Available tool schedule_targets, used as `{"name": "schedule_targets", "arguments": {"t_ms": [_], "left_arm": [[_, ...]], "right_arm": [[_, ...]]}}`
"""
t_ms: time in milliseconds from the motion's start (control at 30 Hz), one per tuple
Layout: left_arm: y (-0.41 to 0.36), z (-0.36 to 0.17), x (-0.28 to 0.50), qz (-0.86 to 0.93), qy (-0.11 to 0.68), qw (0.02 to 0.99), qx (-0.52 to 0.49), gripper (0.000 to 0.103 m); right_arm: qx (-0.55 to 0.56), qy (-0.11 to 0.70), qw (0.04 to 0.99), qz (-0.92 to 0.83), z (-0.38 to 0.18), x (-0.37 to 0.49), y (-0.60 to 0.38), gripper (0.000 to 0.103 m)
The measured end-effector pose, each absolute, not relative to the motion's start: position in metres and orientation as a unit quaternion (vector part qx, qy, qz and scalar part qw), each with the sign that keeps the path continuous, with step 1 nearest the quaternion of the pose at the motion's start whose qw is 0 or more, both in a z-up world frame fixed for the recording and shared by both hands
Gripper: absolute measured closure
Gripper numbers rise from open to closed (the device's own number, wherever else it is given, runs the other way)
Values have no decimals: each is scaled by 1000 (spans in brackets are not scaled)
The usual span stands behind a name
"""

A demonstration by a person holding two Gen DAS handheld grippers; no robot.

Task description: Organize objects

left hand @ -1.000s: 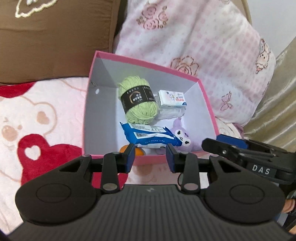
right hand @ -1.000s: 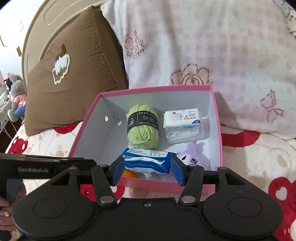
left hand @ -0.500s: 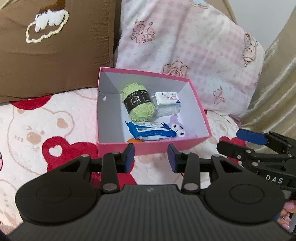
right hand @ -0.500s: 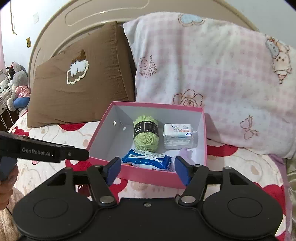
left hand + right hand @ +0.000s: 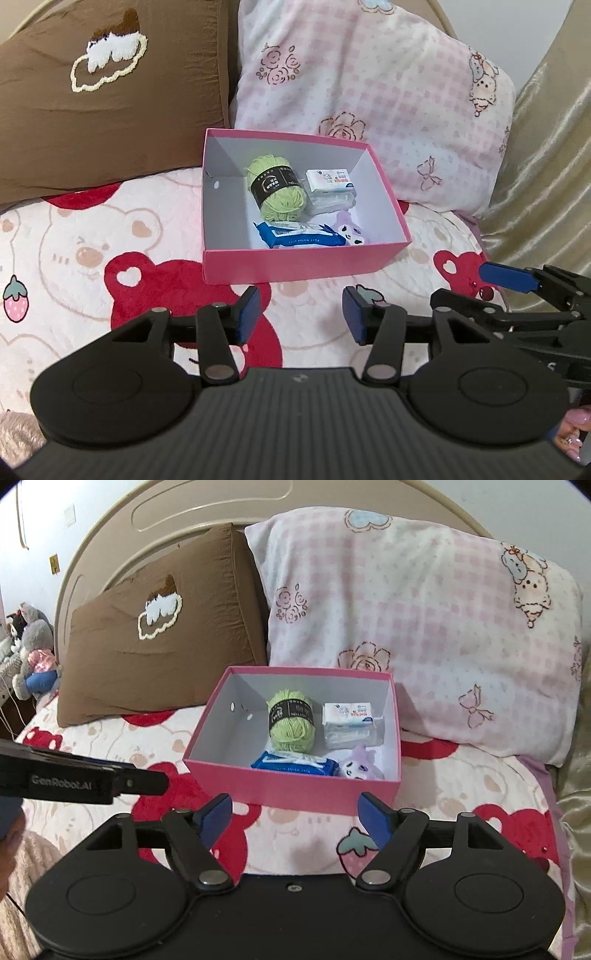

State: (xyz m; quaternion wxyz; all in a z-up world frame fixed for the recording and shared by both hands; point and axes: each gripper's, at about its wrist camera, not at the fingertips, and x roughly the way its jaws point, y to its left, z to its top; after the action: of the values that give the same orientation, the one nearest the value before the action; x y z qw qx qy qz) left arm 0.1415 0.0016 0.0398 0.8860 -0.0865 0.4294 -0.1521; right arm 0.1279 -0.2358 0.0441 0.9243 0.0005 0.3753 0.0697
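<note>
A pink box (image 5: 295,264) (image 5: 280,792) stands on the bed blanket in front of two pillows. Inside it lie a green yarn ball (image 5: 277,188) (image 5: 291,725), a white tissue pack (image 5: 330,181) (image 5: 349,716), a blue wipes pack (image 5: 299,238) (image 5: 295,764) and a small purple plush toy (image 5: 349,229) (image 5: 358,766). My left gripper (image 5: 300,314) is open and empty, held back from the box's near wall. My right gripper (image 5: 295,818) is open and empty, also short of the box. Each gripper shows at the side of the other's view.
A brown pillow (image 5: 155,642) and a pink checked pillow (image 5: 424,627) lean on the headboard behind the box. The blanket (image 5: 92,251) has red and pink bear prints. Plush toys (image 5: 31,653) sit far left. A shiny beige curtain (image 5: 546,166) hangs at the right.
Both grippers have pulled back and up from the box, which now looks smaller and farther away. Both stay open and empty. The box's contents have not moved.
</note>
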Motion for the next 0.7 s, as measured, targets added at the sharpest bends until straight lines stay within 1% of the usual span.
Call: {"name": "schedule_targets", "arguments": {"t_ms": [167, 233, 300, 500, 667, 700], "left_arm": [[0, 44, 129, -148, 425, 890, -74, 48], [-1, 45, 126, -141, 423, 892, -68, 44], [0, 45, 123, -137, 424, 893, -66, 42], [4, 42, 114, -127, 430, 891, -71, 31], [6, 38, 108, -123, 438, 888, -69, 31], [6, 37, 107, -122, 440, 887, -67, 29]], "right_arm": [[4, 379, 923, 66, 41, 117, -235, 22], [6, 380, 923, 65, 39, 113, -234, 13], [1, 374, 925, 60, 38, 109, -233, 13], [4, 383, 923, 47, 36, 100, -229, 13], [2, 386, 921, 47, 34, 92, -226, 13], [1, 386, 921, 47, 35, 91, -225, 13]]}}
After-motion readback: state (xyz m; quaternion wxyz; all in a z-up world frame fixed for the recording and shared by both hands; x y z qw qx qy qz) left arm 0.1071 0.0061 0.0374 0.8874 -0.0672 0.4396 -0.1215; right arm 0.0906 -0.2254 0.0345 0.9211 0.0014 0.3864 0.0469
